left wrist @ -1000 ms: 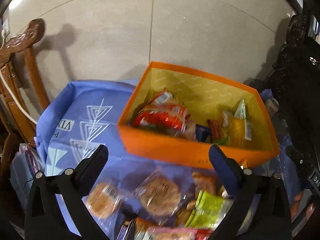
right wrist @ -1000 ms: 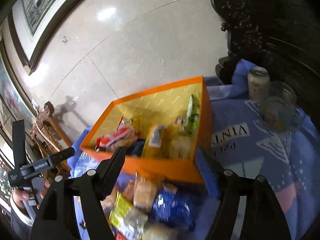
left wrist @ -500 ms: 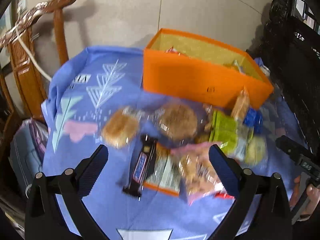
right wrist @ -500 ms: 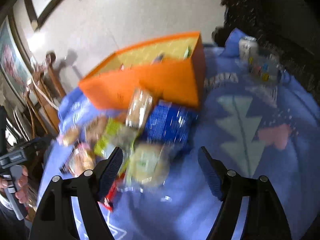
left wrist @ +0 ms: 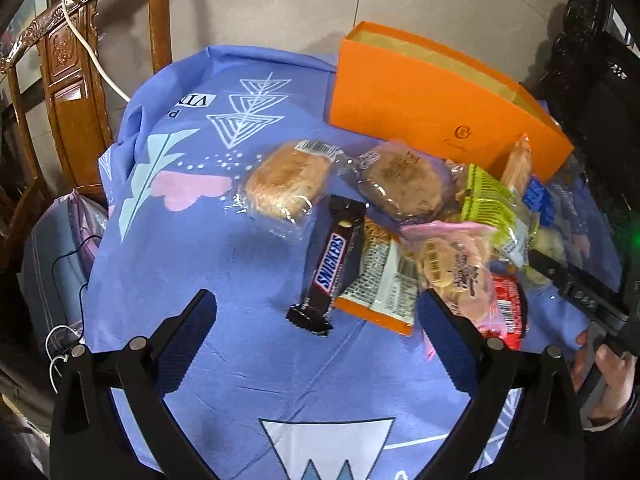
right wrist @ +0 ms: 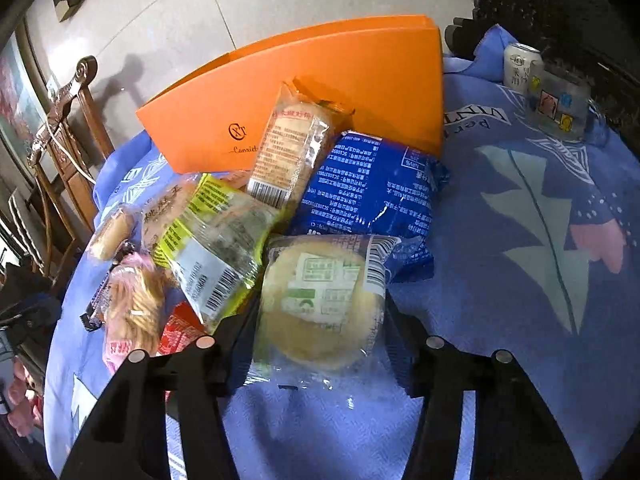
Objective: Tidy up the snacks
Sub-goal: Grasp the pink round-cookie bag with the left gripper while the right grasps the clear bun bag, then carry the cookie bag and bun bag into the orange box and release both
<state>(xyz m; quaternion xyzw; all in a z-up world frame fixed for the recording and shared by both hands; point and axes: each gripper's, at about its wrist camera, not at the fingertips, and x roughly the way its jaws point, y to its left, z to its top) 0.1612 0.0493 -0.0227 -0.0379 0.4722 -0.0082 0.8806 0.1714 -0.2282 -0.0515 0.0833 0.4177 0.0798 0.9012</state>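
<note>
Pale pastry (right wrist: 320, 304) — between right tongs (right wrist: 320, 344)

Wrapped snacks (right wrist: 256, 240) heaped beside orange box (right wrist: 320, 92)

Snacks (left wrist: 400, 216) heaped before the box (left wrist: 432, 108) — on tablecloth (left wrist: 224, 264).

Black gripper (left wrist: 316, 316), blue-padded, silver screws
</note>
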